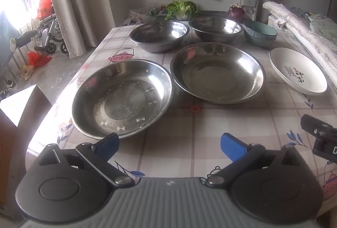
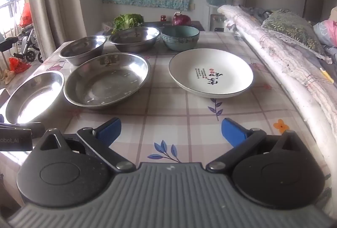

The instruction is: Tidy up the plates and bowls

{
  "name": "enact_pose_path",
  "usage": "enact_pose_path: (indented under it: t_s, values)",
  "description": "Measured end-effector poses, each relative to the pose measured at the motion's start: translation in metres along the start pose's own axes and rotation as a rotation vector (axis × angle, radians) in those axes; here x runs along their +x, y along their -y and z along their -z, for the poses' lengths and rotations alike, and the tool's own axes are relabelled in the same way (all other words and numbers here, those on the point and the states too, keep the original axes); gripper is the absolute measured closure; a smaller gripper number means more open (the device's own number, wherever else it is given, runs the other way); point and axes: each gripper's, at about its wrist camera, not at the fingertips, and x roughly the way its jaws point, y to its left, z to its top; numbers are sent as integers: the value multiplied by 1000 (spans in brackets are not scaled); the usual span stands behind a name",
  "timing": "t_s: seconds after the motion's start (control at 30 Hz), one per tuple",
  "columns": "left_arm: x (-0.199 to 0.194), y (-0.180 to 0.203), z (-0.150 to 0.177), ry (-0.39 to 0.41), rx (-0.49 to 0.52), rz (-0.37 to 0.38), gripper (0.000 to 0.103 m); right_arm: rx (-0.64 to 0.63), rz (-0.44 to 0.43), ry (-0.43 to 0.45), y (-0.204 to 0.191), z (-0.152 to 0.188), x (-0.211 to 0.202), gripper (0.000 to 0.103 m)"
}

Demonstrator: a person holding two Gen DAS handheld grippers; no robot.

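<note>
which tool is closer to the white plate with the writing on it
Right. The right tool hangs open just short of the white plate, nearly in line with it. The left tool sits further left, facing a steel plate, with the white plate off to its right.

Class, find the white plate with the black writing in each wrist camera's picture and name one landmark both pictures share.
Left wrist view: the white plate sits at the far right edge of the picture, right of the two steel plates.
Right wrist view: the white plate lies just right of centre, ahead of the open hand-held gripper.
Shared landmark: the teal bowl stands just behind the plate in both.
</note>
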Motion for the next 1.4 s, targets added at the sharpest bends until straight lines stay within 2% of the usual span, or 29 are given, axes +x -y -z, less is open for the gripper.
enact_pose_path:
  t_s: [0.1, 0.13, 0.2, 0.27, 0.3, 1.4]
  values:
    - [2, 0, 1, -13, 10, 11, 0, -16, 14, 17, 0, 2, -3, 1]
    - [3, -3, 2, -26, -1, -11, 0, -17, 21, 23, 0, 3, -5, 1]
    - [6, -5, -1, -41, 3, -7, 0, -39, 48, 15, -14, 5, -7, 1]
    - [3, 0, 0, -30, 1, -16, 0, -15, -7, -44, 0, -7, 5, 1]
    - [3, 0, 0, -30, 2, -14, 0, -12, -10, -46, 2, -8, 6, 1]
    - [-6, 4, -1, -22, 0, 44, 0, -36, 32, -55, 3, -14, 3, 1]
